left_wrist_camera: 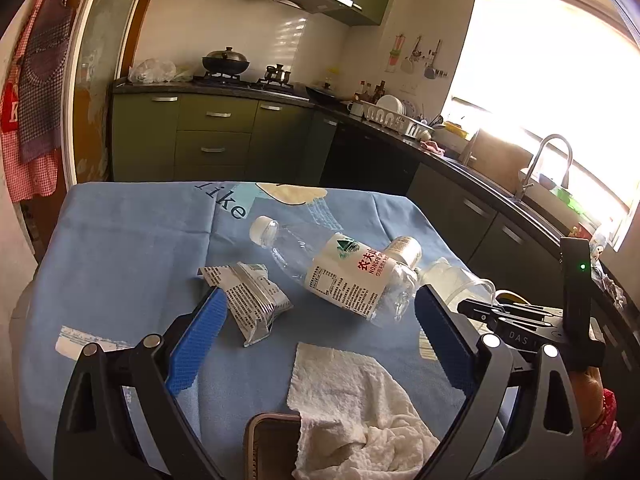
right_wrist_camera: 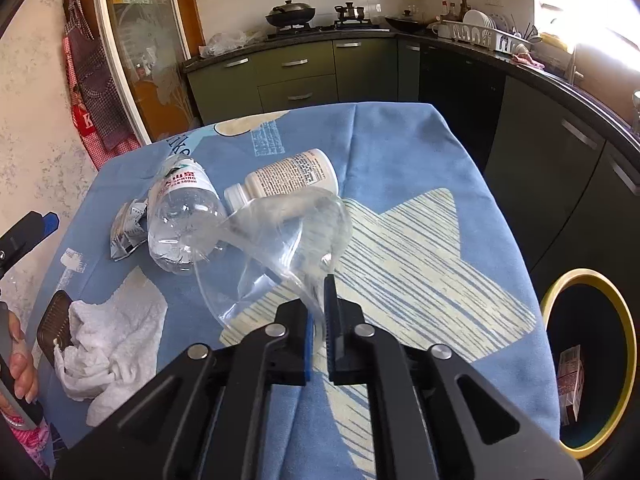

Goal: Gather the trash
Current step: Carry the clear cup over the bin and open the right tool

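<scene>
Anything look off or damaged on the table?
No spills. The clear water bottle lies on its side, crumpled, against a toppled white pill bottle. The right gripper is pinching a clear plastic cup, squashing its wall. A crumpled paper towel overlaps a dark tray.

Strong daylight floods in through the window (left_wrist_camera: 552,92), which is blown out to white glare. The cabinets (left_wrist_camera: 208,140) stay dim. Both views bend heavily at the edges, with dark corners; focus is fairly sharp.
</scene>
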Tool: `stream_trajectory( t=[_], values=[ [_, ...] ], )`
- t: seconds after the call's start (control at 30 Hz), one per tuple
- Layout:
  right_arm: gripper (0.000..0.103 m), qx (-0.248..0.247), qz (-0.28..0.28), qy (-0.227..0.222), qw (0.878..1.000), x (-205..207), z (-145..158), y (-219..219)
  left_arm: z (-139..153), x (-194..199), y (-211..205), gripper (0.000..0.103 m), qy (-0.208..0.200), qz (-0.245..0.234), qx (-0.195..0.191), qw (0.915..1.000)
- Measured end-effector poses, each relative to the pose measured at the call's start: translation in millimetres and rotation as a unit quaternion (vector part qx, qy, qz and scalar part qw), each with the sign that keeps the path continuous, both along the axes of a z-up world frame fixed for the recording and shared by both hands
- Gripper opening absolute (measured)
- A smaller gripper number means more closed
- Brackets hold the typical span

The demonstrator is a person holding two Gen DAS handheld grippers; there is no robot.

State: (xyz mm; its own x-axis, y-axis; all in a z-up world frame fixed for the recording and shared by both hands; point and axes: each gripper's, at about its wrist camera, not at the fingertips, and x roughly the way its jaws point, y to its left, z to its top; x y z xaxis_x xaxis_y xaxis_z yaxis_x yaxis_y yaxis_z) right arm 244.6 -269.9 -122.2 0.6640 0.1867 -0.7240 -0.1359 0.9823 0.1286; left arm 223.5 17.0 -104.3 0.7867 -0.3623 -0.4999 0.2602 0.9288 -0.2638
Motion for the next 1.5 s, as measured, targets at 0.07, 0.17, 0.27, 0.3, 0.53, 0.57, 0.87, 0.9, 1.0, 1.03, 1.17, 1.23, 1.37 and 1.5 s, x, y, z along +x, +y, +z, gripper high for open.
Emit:
stream_trajectory(
  t=[0.07,0.17,0.27,0.3,0.53,0.57,0.87,0.9,1.0,1.03,1.17,1.23,1.37,1.5],
  values=[
    [0.005,0.0,0.0,-0.001,1.0,-1.7,1.3,-0.7,0.0,0.0,0.0,0.093,0.0,0.0,0.0,1.0],
    [0.005,0.004,0.0,-0.002,1.0,-4.5,3.1,-2.1,-0.3,-0.2,-0.7,0.093,0.0,0.002,-0.001,1.0],
    [0.005,0.011,-0.001,-0.004,1.0,-10.5,5.9,-5.7,-0.3,-0.9,-0.9,0.093,0.0,0.002,-0.001,1.0],
    [0.005,0.014,-0.002,-0.004,1.0,-12.5,7.0,-8.1,-0.3,-0.8,-0.8,0.093,-0.001,0.001,-0.002,1.0],
    [0.005,0.074,-0.05,-0.006,0.996,-38.0,19.3,-65.0,-0.8,-1.8,-1.5,0.093,-0.003,0.0,0.001,1.0],
    [0.005,0.077,-0.071,-0.009,0.994,-43.6,21.4,-82.6,-0.7,-1.8,-1.4,0.093,-0.003,0.0,0.0,1.0],
    [0.005,0.059,-0.267,0.019,0.962,-69.4,-2.0,-223.3,-1.5,-1.7,-0.6,0.093,-0.001,0.001,-0.002,1.0],
    [0.007,0.056,-0.277,0.028,0.959,-67.5,-7.4,-233.2,-1.8,-1.4,-0.5,0.093,-0.001,0.001,-0.002,1.0],
    [0.034,0.053,-0.311,0.026,0.948,-65.9,-15.9,-255.9,-2.2,-0.7,-0.2,0.093,0.001,0.0,-0.001,1.0],
    [0.048,0.058,-0.324,0.021,0.944,-67.8,-16.0,-262.2,-2.3,-0.6,-0.1,0.093,0.001,0.001,-0.001,1.0],
    [0.049,0.07,-0.338,-0.002,0.939,-78.7,-10.9,-269.2,-2.5,0.9,0.9,0.093,0.004,0.0,-0.003,1.0],
    [0.05,0.069,-0.331,-0.003,0.941,-80.0,-9.4,-264.2,-3.0,1.5,0.5,0.093,0.007,-0.003,-0.005,1.0],
    [0.052,0.066,-0.315,-0.003,0.947,-82.4,-10.5,-254.1,-1.3,-0.3,-1.9,0.093,0.004,-0.009,-0.005,0.9999],
    [0.053,0.069,-0.299,0.001,0.952,-84.1,-14.0,-242.4,-2.5,2.2,-4.3,0.093,0.014,-0.015,-0.005,0.9998]
  ],
)
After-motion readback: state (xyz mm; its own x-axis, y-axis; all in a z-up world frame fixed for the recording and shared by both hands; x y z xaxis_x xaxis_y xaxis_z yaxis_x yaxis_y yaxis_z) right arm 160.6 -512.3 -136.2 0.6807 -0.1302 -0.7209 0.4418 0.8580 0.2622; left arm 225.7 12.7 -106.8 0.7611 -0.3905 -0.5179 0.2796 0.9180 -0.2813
